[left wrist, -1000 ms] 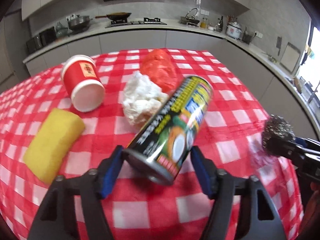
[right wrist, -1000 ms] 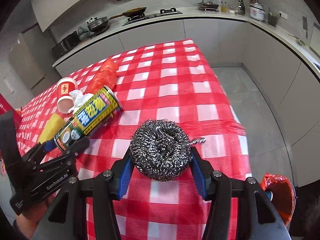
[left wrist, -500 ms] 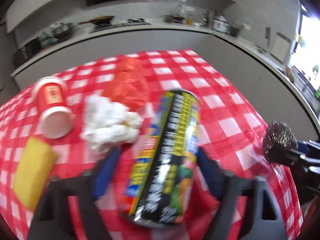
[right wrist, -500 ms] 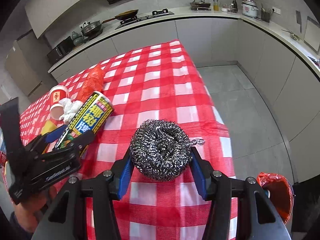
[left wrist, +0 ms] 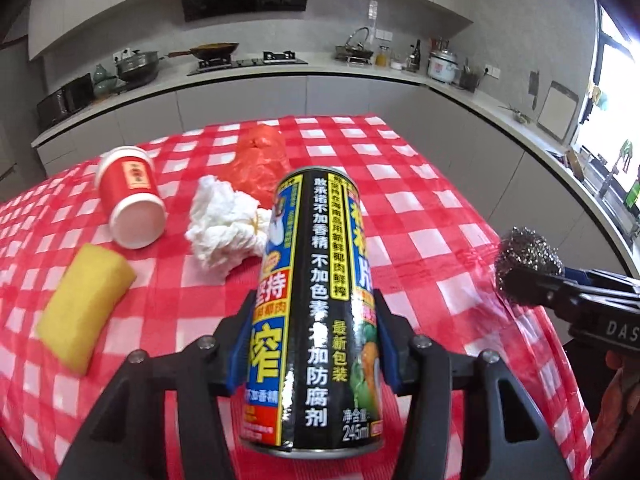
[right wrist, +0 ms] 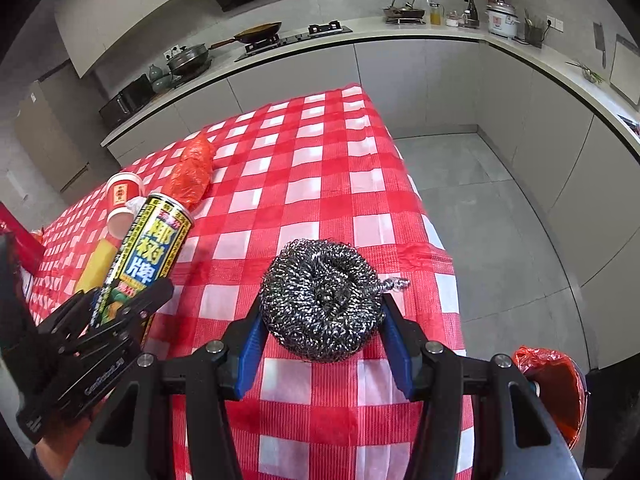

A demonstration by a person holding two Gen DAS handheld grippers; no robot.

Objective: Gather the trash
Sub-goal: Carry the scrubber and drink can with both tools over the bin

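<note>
My left gripper [left wrist: 314, 342] is shut on a black drink can [left wrist: 316, 280], blue pads pressed on its sides. The can is lifted off the table and points away along the fingers. In the right wrist view the can [right wrist: 152, 248] sticks up out of the left gripper [right wrist: 120, 308] at the left. My right gripper [right wrist: 322, 324] is shut on a steel wool scourer [right wrist: 320, 296] above the table's right edge. The same scourer [left wrist: 526, 256] shows at the right of the left wrist view.
On the red checked tablecloth [left wrist: 420, 208] lie a red paper cup [left wrist: 130, 196] on its side, a crumpled white tissue [left wrist: 224, 228], a red plastic bag [left wrist: 262, 164] and a yellow sponge [left wrist: 84, 304]. A bin lined with a red bag [right wrist: 552, 384] stands on the floor at right.
The left jaws closed on the can, which lay slantwise on the cloth; it is now lifted and turned to point straight away. The right gripper kept still with the scourer.
</note>
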